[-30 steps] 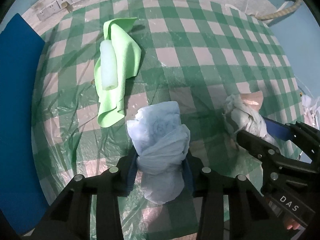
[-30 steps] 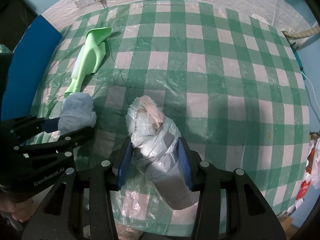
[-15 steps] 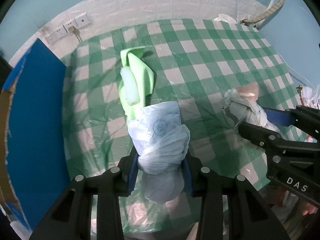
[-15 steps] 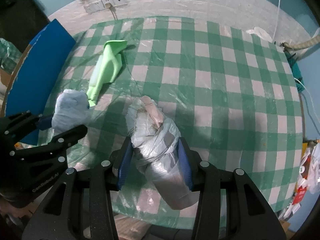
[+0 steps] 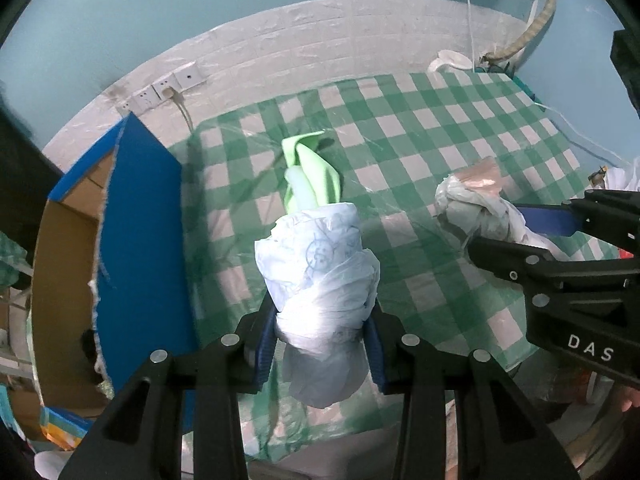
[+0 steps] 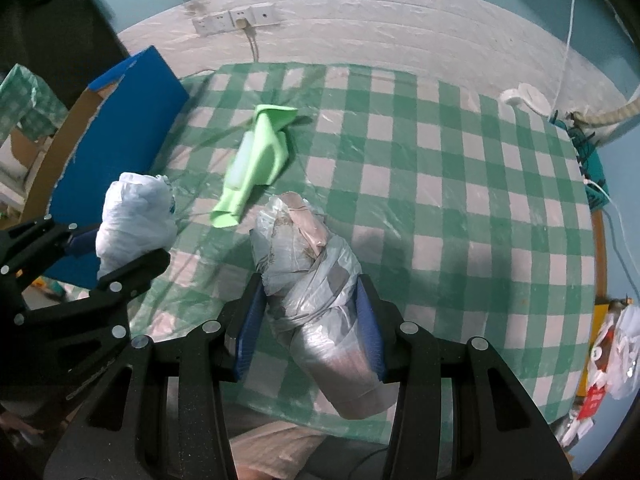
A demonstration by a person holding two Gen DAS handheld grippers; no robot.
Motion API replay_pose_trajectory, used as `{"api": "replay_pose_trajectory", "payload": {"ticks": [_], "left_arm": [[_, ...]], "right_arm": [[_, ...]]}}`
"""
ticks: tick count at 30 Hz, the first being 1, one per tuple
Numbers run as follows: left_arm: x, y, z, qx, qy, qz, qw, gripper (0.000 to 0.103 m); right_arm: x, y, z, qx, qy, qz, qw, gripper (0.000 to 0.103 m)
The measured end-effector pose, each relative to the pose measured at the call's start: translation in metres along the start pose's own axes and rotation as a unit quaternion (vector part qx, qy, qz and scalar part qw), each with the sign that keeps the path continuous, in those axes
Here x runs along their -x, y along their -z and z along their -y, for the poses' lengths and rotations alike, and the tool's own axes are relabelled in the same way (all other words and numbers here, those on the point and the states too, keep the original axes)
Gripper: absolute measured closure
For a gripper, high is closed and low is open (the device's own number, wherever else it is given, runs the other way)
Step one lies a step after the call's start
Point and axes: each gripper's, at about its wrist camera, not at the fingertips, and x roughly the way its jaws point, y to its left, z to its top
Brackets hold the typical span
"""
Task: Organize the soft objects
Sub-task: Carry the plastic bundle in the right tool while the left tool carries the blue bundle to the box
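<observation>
Carry step in hand. Left gripper [image 5: 320, 320] is clamped on a pale blue plastic-wrapped bundle [image 5: 318, 256]; right gripper [image 6: 308, 316] is clamped on a grey plastic-wrapped bundle [image 6: 304, 256]. Both are held above the green checked tablecloth [image 6: 440, 184]. Next likely requires swinging left over the blue cardboard box [image 5: 136, 240] before release.

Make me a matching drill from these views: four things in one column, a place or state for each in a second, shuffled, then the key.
Things
1. blue bundle
2. pink bundle
3. green cloth
4. blue box

Places
A. clamped in the right gripper
B. lying on the checked tablecloth
C. standing at the table's left edge
D. clamped in the left gripper

Pairs: 1-D, 2-A, 3-B, 4-C
</observation>
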Motion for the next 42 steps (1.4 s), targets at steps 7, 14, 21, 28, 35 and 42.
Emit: {"api": "replay_pose_trajectory", "payload": {"ticks": [7, 14, 21, 28, 35, 42], "left_arm": [[0.017, 0.005, -0.017, 0.007, -0.008, 0.014, 0.9999, 0.064], [0.03, 0.015, -0.034, 0.01, -0.019, 0.023, 0.9995, 0.064], [0.043, 0.017, -0.044, 0.015, -0.026, 0.037, 0.9988, 0.064], [0.057, 0.02, -0.06, 0.026, -0.028, 0.05, 0.998, 0.064], [0.067, 0.024, -0.092, 0.055, -0.033, 0.057, 0.9963, 0.064], [0.077, 0.028, -0.125, 0.083, -0.039, 0.067, 0.9935, 0.064]], "right_arm": [[0.01, -0.005, -0.018, 0.015, -0.009, 0.009, 1.0, 0.058], [0.018, -0.011, -0.033, 0.023, -0.017, 0.016, 0.999, 0.058], [0.028, -0.018, -0.053, 0.037, -0.023, 0.025, 0.999, 0.058], [0.038, -0.032, -0.078, 0.05, -0.03, 0.037, 0.998, 0.058], [0.041, -0.046, -0.106, 0.066, -0.039, 0.04, 0.996, 0.058], [0.043, -0.06, -0.139, 0.087, -0.047, 0.044, 0.994, 0.058]]}}
